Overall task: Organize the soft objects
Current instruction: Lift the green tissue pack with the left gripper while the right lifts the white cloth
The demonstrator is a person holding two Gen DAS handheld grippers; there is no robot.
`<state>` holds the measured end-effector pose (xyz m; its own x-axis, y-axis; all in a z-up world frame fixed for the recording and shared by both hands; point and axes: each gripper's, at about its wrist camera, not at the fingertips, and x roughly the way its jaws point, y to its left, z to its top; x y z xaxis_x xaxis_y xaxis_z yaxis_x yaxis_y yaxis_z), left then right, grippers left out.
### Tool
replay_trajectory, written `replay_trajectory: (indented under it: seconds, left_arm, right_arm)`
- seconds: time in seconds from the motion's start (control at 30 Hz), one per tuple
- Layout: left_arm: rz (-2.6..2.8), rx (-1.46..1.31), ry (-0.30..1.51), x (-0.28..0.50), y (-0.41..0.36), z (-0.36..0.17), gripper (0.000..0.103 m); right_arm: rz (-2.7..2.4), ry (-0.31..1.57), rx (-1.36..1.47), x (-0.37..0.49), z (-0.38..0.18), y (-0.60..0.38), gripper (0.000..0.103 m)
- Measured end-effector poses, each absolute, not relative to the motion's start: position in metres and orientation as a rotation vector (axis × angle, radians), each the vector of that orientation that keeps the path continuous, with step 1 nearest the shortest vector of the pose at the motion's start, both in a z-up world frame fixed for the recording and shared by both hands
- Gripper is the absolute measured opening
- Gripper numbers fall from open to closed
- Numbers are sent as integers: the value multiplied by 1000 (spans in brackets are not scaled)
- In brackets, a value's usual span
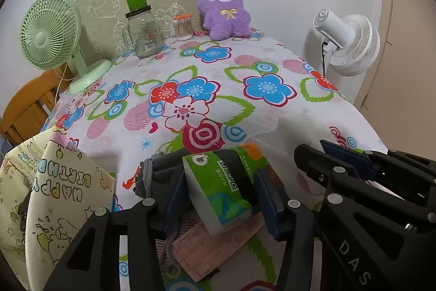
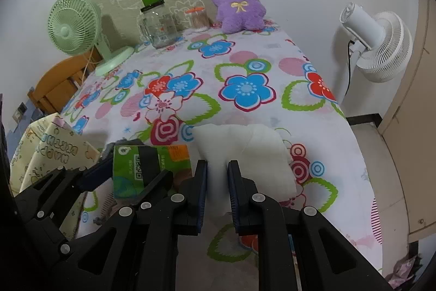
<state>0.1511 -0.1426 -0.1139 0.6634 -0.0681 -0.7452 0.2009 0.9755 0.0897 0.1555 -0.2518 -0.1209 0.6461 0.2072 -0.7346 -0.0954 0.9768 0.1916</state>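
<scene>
- The tissue pack (image 1: 218, 187), green and white wrapped with a dark band and a printed square code, is sitting at the near edge of the table, tilted, its lower end resting on a pink printed slip (image 1: 215, 244).
- The left gripper (image 1: 222, 195) is standing around the pack, one blue pad on each side; the pads appear to be touching its wrapper and pinching it.
- A grey knitted item with a cord (image 1: 152, 176) is lying just behind and under the pack on its left.
- The white soft cloth (image 2: 245, 152) is lying bunched on the table just right of the pack, plain and puffy.
- The right gripper (image 2: 218, 190) is pressing its pads together on the near fold of this cloth.
- A cream gift bag (image 1: 54, 198) with cartoon print and birthday lettering is standing at the table's left edge; its contents cannot be told.
- A clear glass jar (image 1: 143, 32) with a green top is standing at the far end, looking empty.
- A small clear pot (image 1: 183, 27) with an orange lid is holding cotton buds beside it.
- A purple plush toy (image 1: 224, 11) is leaning upright against the wall.
- A green desk fan (image 1: 51, 32) is standing far left on the floral tablecloth (image 1: 245, 111); a white fan (image 1: 348, 42) is standing off the table's right side.
</scene>
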Motion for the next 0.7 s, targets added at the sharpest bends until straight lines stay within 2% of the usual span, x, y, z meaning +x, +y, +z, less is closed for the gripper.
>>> replay_trajectory:
  seconds: [0.2,0.7]
  left_arm:
    - [-163,147,825,142,-137,-108,38]
    - [-174,98,808,116,-120,-95,20]
  right_arm:
    - [182,838,132,148,-114,-246,18]
    - [205,806,126,122,-100,-231,18]
